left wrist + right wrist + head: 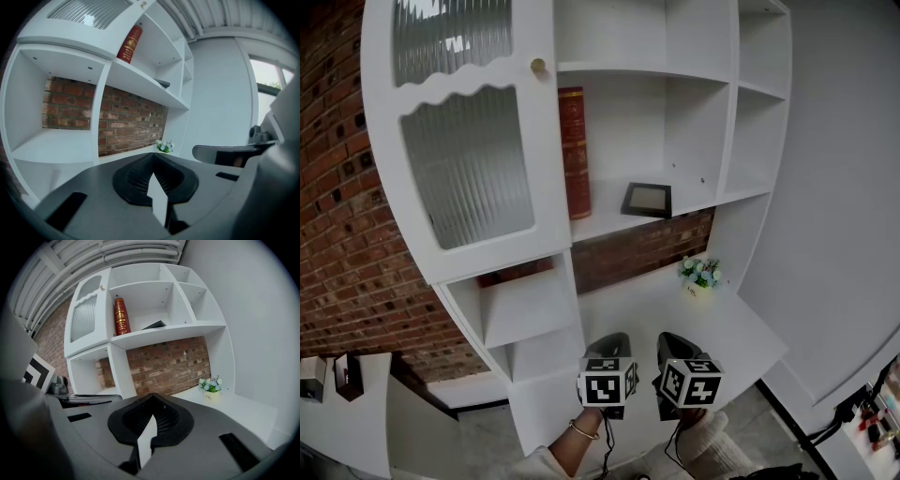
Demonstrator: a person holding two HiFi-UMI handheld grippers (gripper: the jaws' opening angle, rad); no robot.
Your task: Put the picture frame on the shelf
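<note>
Indoors, before a white shelf unit [727, 103] backed by a red brick wall [337, 234], with a plain grey wall to the right. Upper left of the unit closed off by a ribbed-glass door [469, 164] with a small brass knob [538, 66]. In the open compartment just right of that door: a red book [574, 153] standing upright at the left end, and the picture frame [647, 200], dark-edged, already on the same shelf board, near the book but apart from it. From below, in both tool views, only a dark sliver of it showing; lying flat or propped, hard to tell. On the white desk [656, 300] beneath, a small flower pot [700, 274] toward the back right corner. Low in the head view, side by side and well clear of the frame: left tool [609, 339] and right tool [673, 339], each with its marker cube, both aimed toward the unit. Left tool pressed together, nothing between the jaws; right tool likewise closed up and empty. A bracelet [584, 431] on the wrist behind the left tool.
</note>
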